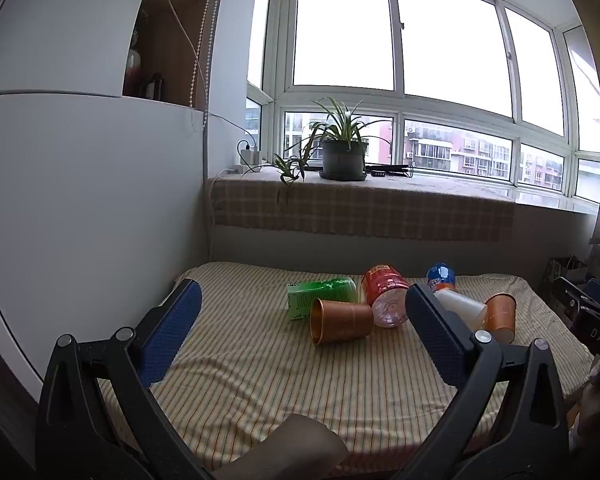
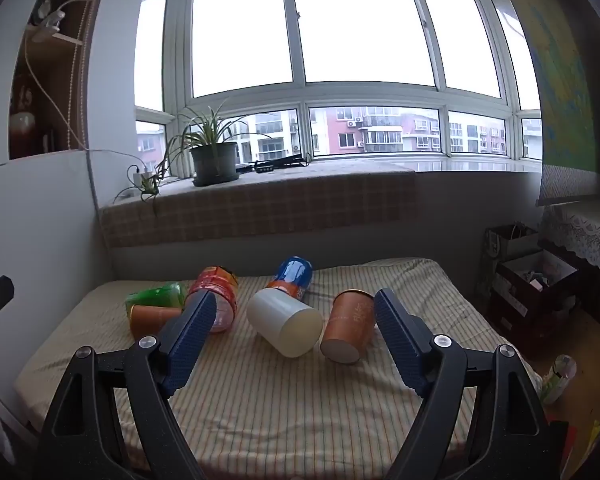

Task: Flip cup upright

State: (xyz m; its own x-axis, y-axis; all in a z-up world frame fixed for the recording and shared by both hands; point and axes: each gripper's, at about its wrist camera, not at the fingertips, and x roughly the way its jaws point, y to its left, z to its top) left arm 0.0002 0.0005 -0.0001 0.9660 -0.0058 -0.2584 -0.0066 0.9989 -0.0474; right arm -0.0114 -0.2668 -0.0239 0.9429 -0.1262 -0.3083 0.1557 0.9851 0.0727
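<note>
Both grippers spread wide over the striped bed, holding nothing
Left gripper (image 1: 302,312) and right gripper (image 2: 294,318) hover with jaws apart; beyond them a white cup (image 2: 284,326) and two orange cups (image 2: 346,330) (image 1: 340,322) lie on their sides; behind lie green (image 1: 320,294), red (image 1: 384,292) and blue (image 2: 294,276) bottles

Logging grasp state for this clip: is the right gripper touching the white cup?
Apart. The right wrist view shows the right gripper open, with striped sheet visible between its fingers and the white cup lying beyond them.
</note>
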